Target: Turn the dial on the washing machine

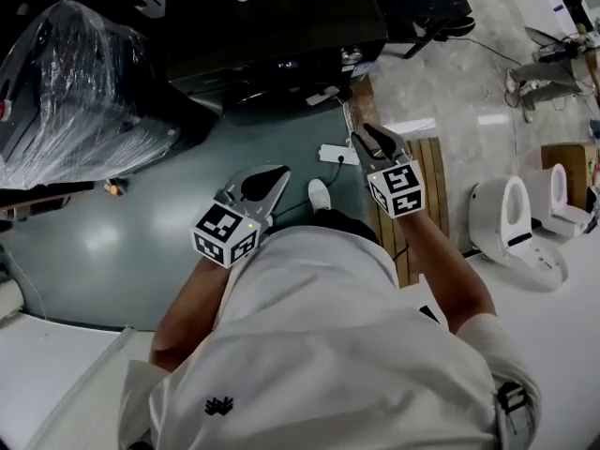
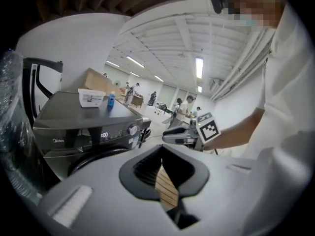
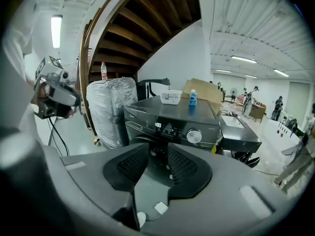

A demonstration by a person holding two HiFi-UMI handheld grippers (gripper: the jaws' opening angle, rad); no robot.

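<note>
A dark front-loading washing machine stands ahead of me, also seen in the left gripper view and the right gripper view. Its round silver dial sits at the right of the control panel, beside a lit display; from the left the dial shows near the panel's end. My right gripper points at the machine's front from some distance, its pads apart with nothing between them. In the head view the right gripper is short of the machine. My left gripper hangs lower left, tips together and empty.
A plastic-wrapped bulky item stands left of the machine. A white box and a blue bottle rest on its top. A power strip with a cable lies on the floor, a slatted wooden board and white toilets to the right.
</note>
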